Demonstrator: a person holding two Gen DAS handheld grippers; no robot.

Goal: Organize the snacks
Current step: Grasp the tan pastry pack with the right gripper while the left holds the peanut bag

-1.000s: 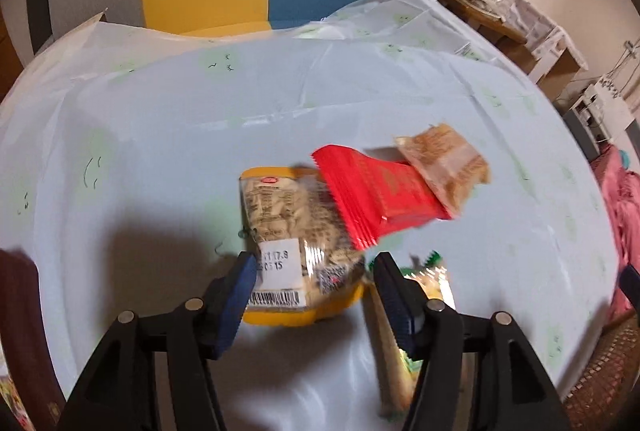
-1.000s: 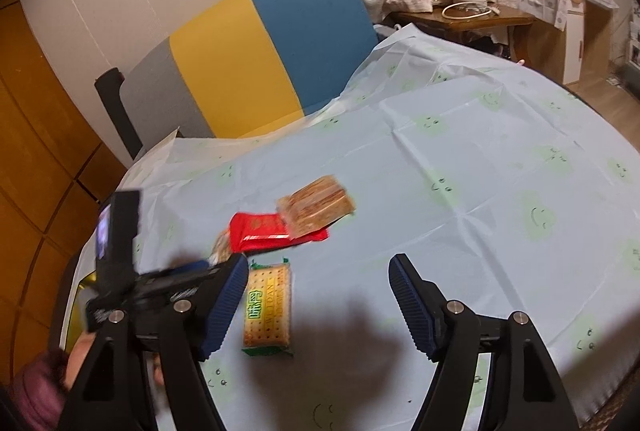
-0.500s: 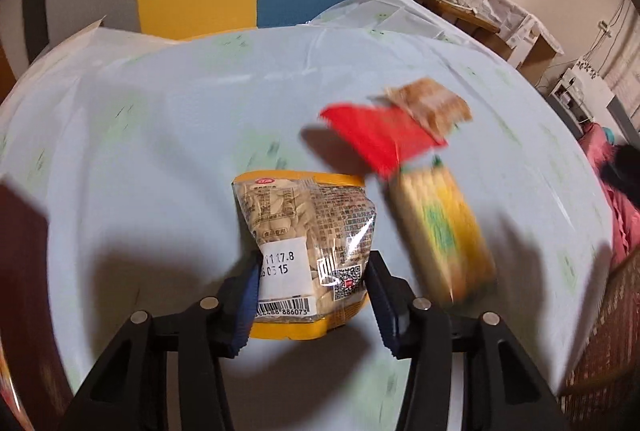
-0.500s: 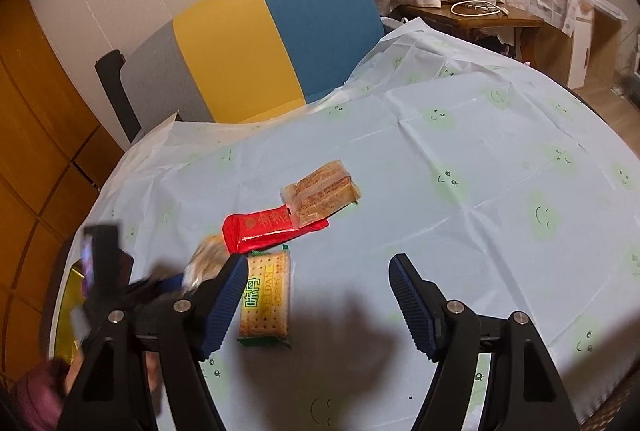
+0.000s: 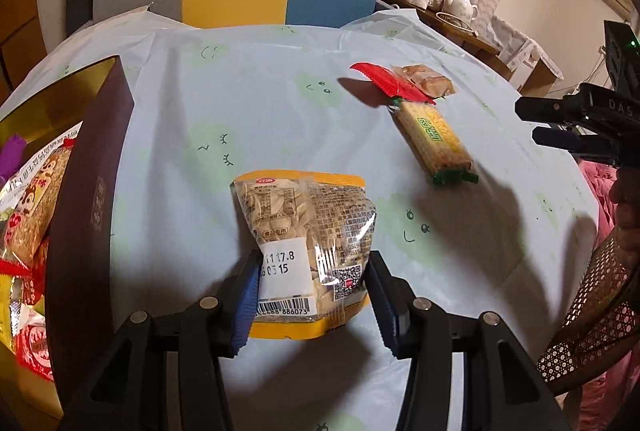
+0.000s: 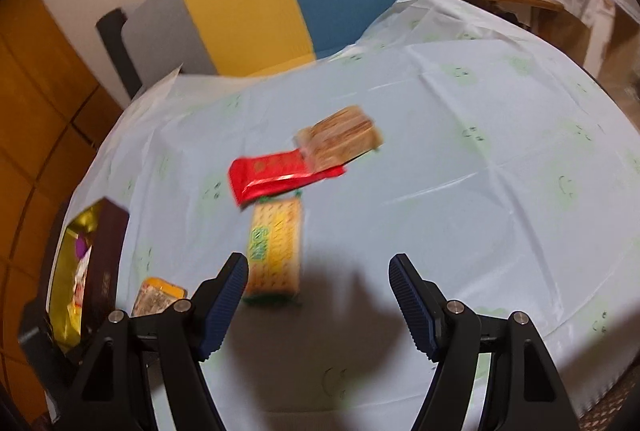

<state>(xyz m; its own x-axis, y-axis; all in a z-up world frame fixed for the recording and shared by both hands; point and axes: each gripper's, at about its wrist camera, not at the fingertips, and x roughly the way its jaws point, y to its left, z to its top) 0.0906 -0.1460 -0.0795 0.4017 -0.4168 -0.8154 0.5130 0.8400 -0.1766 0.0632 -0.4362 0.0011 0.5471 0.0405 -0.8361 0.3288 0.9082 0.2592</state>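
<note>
The left gripper (image 5: 312,295) has its fingers clamped on one seed bag (image 5: 304,243), held above the tabletop (image 5: 248,111) beside the box (image 5: 92,199). The right gripper (image 6: 318,295) is open and empty. Three snacks lie together: red packet (image 6: 276,175), brown wafer (image 6: 340,139), yellow crackers (image 6: 274,251).

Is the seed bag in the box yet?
Not yet. The seed bag is outside the box, pinched in the left gripper above the table.

Pale-blue tablecloth (image 5: 280,103) with green smiley faces
</note>
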